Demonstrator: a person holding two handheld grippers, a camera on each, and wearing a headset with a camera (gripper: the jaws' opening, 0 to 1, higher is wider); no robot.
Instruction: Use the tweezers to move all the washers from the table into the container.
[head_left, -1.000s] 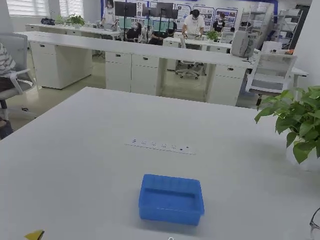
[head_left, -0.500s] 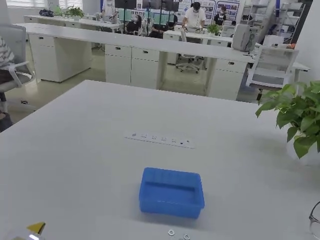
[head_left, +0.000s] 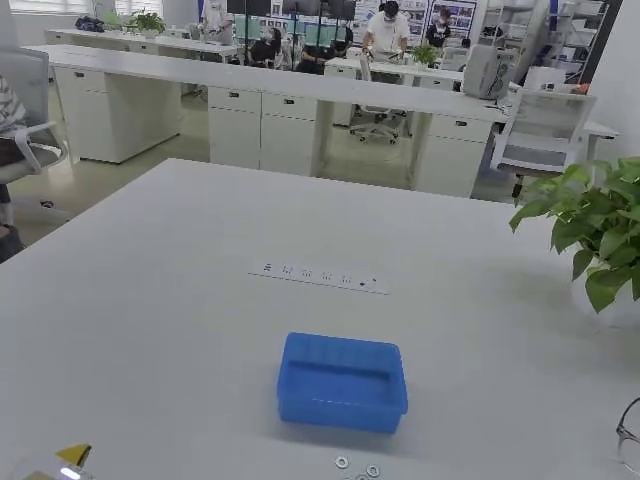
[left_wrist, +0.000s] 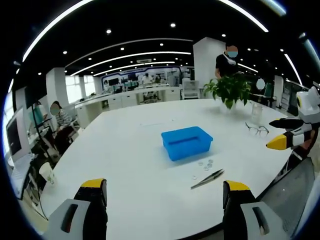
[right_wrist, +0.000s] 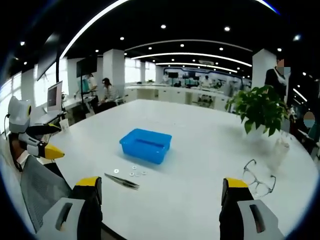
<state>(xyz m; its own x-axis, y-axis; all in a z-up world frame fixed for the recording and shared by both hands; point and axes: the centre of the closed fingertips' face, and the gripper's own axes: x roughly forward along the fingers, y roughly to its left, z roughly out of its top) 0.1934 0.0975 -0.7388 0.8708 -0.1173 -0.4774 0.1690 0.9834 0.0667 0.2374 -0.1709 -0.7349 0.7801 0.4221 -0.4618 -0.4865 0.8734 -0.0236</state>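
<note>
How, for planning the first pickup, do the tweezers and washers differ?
The tweezers are one long, slim, dark piece; the washers are several small pale rings. The washers lie nearer the blue container than the tweezers do. Both rest on the white table, outside the container.

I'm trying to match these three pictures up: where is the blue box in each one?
Head view: box low in the picture, near centre.
Left gripper view: box in the middle, slightly right.
Right gripper view: box in the middle, slightly left.
Shared landmark: the washers lying just beside the box.
</note>
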